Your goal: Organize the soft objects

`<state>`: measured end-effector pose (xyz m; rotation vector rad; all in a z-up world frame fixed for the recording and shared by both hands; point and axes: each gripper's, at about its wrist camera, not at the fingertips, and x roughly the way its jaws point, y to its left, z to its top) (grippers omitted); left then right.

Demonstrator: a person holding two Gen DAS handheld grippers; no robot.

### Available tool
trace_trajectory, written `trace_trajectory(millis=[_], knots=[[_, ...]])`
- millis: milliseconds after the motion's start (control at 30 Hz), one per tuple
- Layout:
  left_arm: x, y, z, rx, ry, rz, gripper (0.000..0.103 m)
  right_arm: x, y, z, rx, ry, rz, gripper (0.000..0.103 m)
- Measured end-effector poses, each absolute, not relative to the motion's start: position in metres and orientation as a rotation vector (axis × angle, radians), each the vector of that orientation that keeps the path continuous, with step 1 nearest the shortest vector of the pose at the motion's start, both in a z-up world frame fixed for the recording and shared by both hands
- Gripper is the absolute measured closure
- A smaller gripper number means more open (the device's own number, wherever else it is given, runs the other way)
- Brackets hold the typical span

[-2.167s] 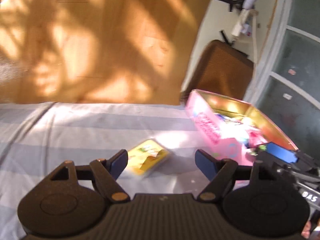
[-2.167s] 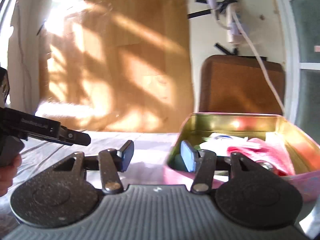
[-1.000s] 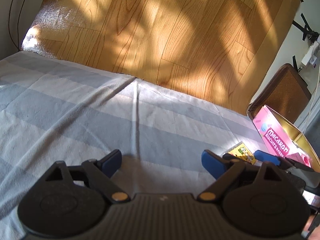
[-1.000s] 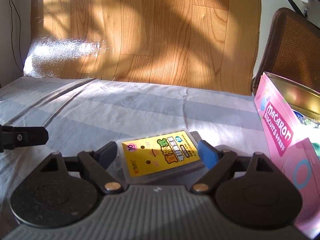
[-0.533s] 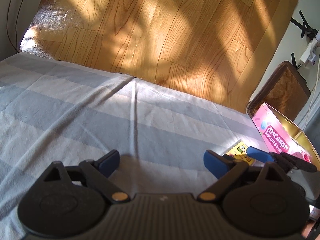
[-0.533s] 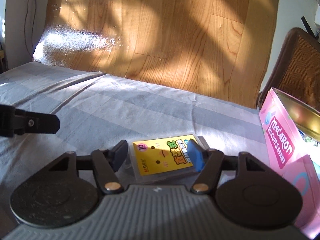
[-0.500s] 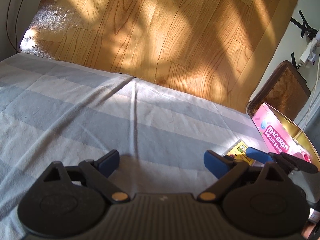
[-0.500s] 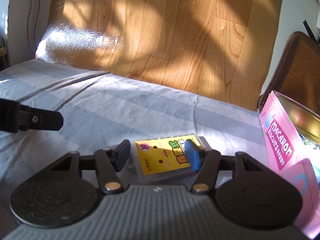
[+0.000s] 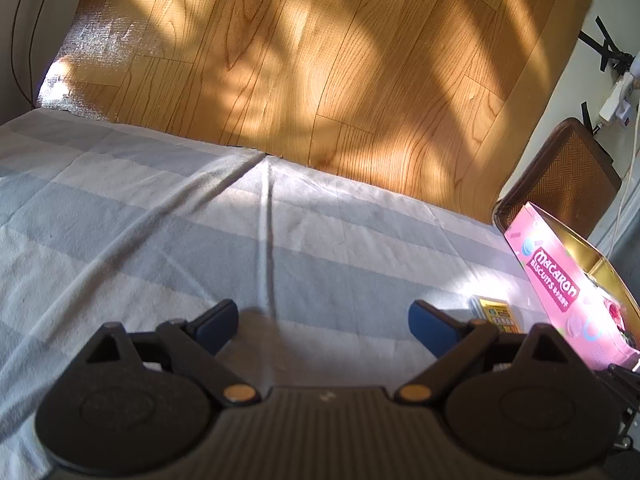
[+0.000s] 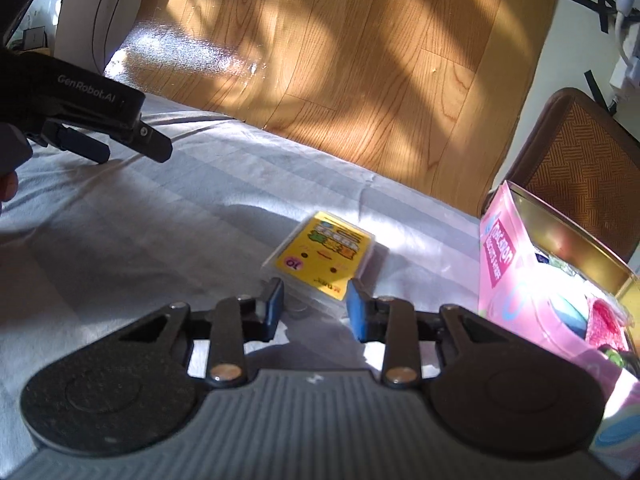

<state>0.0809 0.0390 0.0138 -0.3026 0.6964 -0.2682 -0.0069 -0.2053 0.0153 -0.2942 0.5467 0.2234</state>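
A yellow packet (image 10: 326,256) in a clear wrapper lies on the grey striped cloth (image 10: 160,240), just left of the open pink macaron tin (image 10: 500,256). My right gripper (image 10: 314,304) is closing, and the packet's near end sits between its blue pads (image 10: 275,300), which touch its edges. The packet's far end tilts up a little. In the left wrist view the packet (image 9: 494,312) shows partly behind my right finger, beside the tin (image 9: 552,280). My left gripper (image 9: 324,320) stands open over bare cloth with nothing between its fingers; it also shows as the left gripper (image 10: 100,136) far to the left.
A wood-pattern sheet (image 9: 320,80) rises behind the cloth. A brown woven chair back (image 10: 580,184) stands behind the tin, which holds several soft items (image 10: 604,316). A person's hand (image 10: 8,188) is at the left edge. A fold (image 9: 266,240) runs down the cloth.
The right jaws have narrowed from wide open onto the yellow packet's end, and the packet has turned under them. The left gripper has stayed where it was.
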Motion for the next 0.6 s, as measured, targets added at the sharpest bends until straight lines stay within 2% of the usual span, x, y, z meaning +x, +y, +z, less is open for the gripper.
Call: trace_trajectory(millis=[133, 267, 333, 600], knots=[[0.080, 0.038, 0.013, -0.303, 0.692, -0.282, 0.007, -0.014, -0.216, 0.021, -0.177, 0.576, 0.240, 0.063], [0.079, 0.037, 0.015, -0.303, 0.682, -0.304, 0.007, -0.023, -0.211, 0.032, -0.135, 0.524, 0.228, 0.032], [0.078, 0.036, 0.015, -0.295, 0.681, -0.305, 0.007, -0.023, -0.207, 0.034, -0.140, 0.512, 0.232, 0.025], [0.079, 0.032, 0.014, -0.271, 0.692, -0.311, 0.007, -0.001, -0.203, 0.023, -0.090, 0.592, 0.205, 0.019]])
